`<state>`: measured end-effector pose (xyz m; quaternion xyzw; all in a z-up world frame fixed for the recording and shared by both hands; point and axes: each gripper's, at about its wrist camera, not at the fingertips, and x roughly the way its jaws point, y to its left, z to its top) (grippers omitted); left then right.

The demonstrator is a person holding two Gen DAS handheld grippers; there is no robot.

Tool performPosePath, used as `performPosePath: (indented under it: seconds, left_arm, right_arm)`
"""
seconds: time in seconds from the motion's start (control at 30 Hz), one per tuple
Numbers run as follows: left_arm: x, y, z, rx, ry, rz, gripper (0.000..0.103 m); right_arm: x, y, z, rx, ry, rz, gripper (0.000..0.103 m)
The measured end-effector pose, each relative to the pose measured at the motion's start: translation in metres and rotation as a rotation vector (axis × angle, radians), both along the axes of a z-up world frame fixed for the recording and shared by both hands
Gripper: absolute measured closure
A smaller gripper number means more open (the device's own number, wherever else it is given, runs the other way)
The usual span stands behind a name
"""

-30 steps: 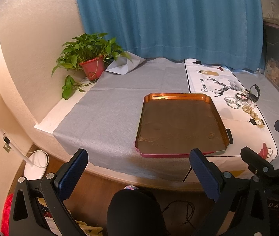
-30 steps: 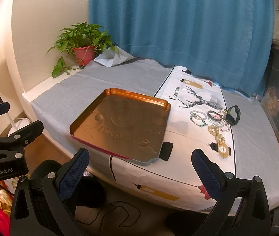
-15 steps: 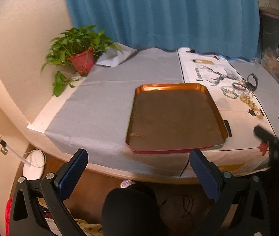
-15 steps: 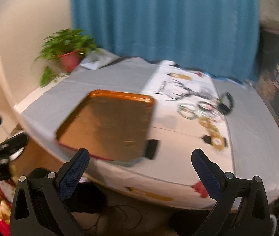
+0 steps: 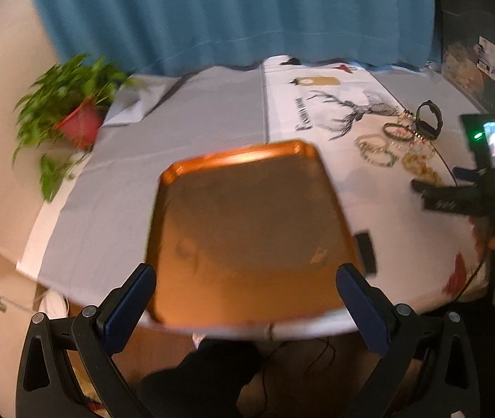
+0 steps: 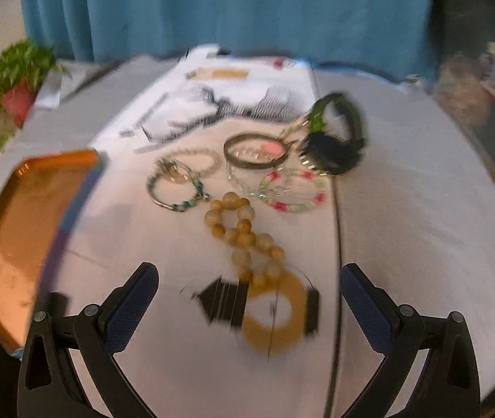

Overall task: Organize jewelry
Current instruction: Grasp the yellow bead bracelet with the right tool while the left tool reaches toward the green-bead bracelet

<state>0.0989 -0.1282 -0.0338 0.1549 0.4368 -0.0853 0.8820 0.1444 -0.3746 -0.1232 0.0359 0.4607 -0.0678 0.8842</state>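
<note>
Our left gripper (image 5: 245, 294) is spread wide and holds nothing, hanging over the near edge of the one copper-orange rectangular metal tray (image 5: 247, 223) on the bench (image 5: 125, 181). Our right gripper (image 6: 249, 299) is equally wide open and empty, above a yellow ring printed on the white deer-print cloth (image 6: 163, 244).

We count one strand of round yellow beads (image 6: 244, 233), one teal bead bracelet (image 6: 176, 191), one pale pearl bracelet (image 6: 195, 160), one dark metal bangle (image 6: 256, 155), one clear bracelet with red and green beads (image 6: 294, 191) and one black-and-green band (image 6: 339, 137). They lie close together on the cloth, right of the tray; blur hides whether more pieces sit among them. One red-potted green plant (image 5: 73, 118) stands at the far left corner.

Compared with a second ago, both grippers have moved forward: the tray now fills the left view, and the jewelry, formerly far off, sits just ahead of the right gripper.
</note>
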Motion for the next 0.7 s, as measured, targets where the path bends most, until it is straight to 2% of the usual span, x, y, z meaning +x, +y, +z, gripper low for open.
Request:
performPosePath:
  seconds: [0.1, 0.13, 0.17, 0.2, 0.23, 0.27, 0.3, 0.33, 0.4, 0.5, 0.57, 0.7]
  left_arm:
    - [0.026, -0.029, 0.0, -0.002, 0.011, -0.04, 0.0]
    - [0.035, -0.039, -0.001, -0.007, 0.017, -0.054, 0.0]
    - [0.046, -0.05, -0.002, -0.013, 0.028, -0.068, 0.0]
    - [0.057, -0.061, -0.004, -0.015, 0.04, -0.08, 0.0]
    - [0.073, -0.078, -0.006, -0.021, 0.056, -0.103, 0.0]
    - [0.083, -0.088, -0.009, -0.027, 0.066, -0.119, 0.0]
    - [0.095, -0.101, -0.012, -0.029, 0.079, -0.137, 0.0]
    - [0.107, -0.113, -0.017, -0.03, 0.095, -0.156, 0.0]
    - [0.133, -0.139, -0.032, -0.032, 0.142, -0.192, 0.0]
    - [0.167, -0.168, -0.062, -0.017, 0.223, -0.217, 0.0]
    - [0.189, -0.18, -0.08, 0.003, 0.27, -0.206, 0.0]
    - [0.216, -0.183, -0.097, -0.037, 0.329, -0.174, 0.001]
  right_arm:
    - [0.018, -0.008, -0.017, -0.015, 0.016, 0.023, 0.002]
    - [0.018, -0.009, -0.018, -0.008, -0.006, 0.038, 0.007]
    - [0.017, -0.011, -0.018, -0.016, -0.034, 0.039, 0.022]
    - [0.013, -0.013, -0.017, -0.019, -0.058, 0.043, 0.033]
    - [0.009, -0.016, -0.016, -0.018, -0.076, 0.047, 0.06]
    - [0.005, -0.02, -0.015, -0.026, -0.085, 0.035, 0.078]
    - [-0.001, -0.029, -0.016, -0.013, -0.088, 0.015, 0.08]
    - [-0.004, -0.034, -0.015, -0.006, -0.086, -0.004, 0.088]
    - [-0.013, -0.05, -0.016, -0.052, -0.072, -0.078, 0.089]
    - [-0.024, -0.075, -0.017, -0.053, -0.077, -0.159, 0.089]
    - [-0.029, -0.083, -0.018, -0.053, -0.088, -0.175, 0.089]
    - [-0.031, -0.091, -0.017, -0.067, -0.096, -0.153, 0.085]
